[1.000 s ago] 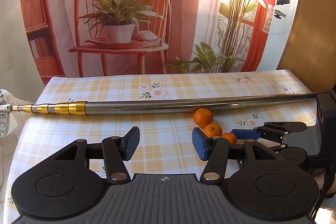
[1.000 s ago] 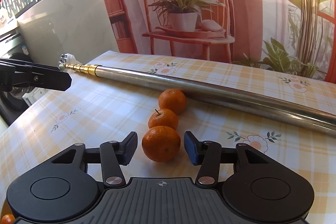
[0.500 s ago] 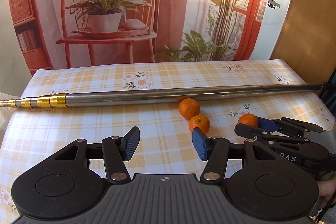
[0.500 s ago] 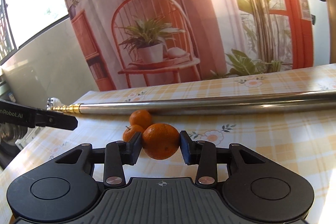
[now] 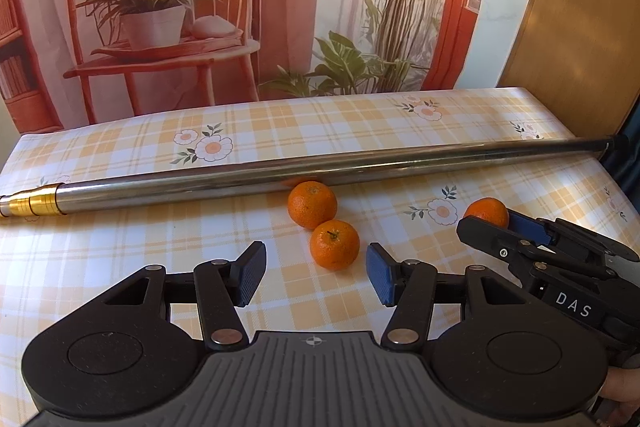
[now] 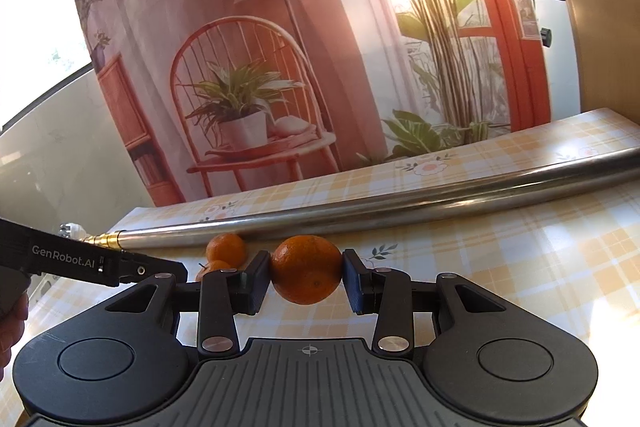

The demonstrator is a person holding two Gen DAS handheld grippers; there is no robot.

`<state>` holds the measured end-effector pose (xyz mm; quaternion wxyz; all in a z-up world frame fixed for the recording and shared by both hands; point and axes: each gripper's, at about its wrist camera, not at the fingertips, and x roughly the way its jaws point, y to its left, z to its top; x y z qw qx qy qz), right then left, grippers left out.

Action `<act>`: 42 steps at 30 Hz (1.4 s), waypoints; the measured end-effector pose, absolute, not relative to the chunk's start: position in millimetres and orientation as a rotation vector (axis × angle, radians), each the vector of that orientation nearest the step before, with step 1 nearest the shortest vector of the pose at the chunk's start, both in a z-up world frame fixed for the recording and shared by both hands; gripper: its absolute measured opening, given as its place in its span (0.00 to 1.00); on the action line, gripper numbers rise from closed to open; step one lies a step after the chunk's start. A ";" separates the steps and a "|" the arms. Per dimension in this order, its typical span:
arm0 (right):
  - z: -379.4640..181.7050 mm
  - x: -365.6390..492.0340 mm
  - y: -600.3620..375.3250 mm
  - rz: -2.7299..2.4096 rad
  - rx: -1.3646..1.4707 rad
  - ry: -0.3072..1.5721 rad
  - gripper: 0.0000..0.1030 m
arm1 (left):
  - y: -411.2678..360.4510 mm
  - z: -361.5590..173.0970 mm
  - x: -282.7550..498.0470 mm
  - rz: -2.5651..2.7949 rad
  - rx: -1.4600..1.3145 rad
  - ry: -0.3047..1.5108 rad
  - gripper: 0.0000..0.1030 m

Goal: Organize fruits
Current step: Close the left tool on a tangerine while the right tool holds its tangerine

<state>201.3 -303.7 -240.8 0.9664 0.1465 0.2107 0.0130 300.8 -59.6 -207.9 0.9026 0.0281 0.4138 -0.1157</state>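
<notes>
My right gripper (image 6: 306, 277) is shut on a tangerine (image 6: 306, 269), lifted off the checked tablecloth; in the left wrist view that tangerine (image 5: 486, 211) shows at the tip of the right gripper (image 5: 505, 225). Two more tangerines lie on the cloth: one (image 5: 312, 205) against the metal pole (image 5: 320, 171), one (image 5: 334, 244) just in front of it. My left gripper (image 5: 316, 273) stands open, the nearer tangerine just beyond its fingertips. In the right wrist view both resting tangerines (image 6: 226, 249) sit at left, partly hidden behind the left finger.
A long telescopic metal pole with a gold end (image 5: 32, 201) lies across the table (image 5: 120, 247). A printed backdrop hangs behind the table's far edge. A wooden panel (image 5: 580, 7) stands at the right. A hand (image 6: 10, 323) holds the left gripper.
My right gripper closed on the nearest tangerine, lifted it and carried it to the right, away from the other two. The left gripper moved closer to the remaining pair.
</notes>
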 end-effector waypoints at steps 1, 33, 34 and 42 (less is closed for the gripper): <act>-241.1 200.7 -304.1 0.015 0.297 0.424 0.35 | -60.6 -209.4 301.7 -0.243 0.059 0.859 0.56; -244.3 205.2 -309.0 0.004 0.321 0.449 0.35 | -71.3 -236.3 324.1 -0.289 0.040 0.892 0.34; -244.3 205.3 -308.8 0.004 0.322 0.449 0.35 | -71.4 -235.4 322.2 -0.296 0.047 0.885 0.34; -244.7 205.4 -309.7 0.007 0.324 0.450 0.35 | -64.8 -219.4 295.6 -0.304 0.049 0.838 0.34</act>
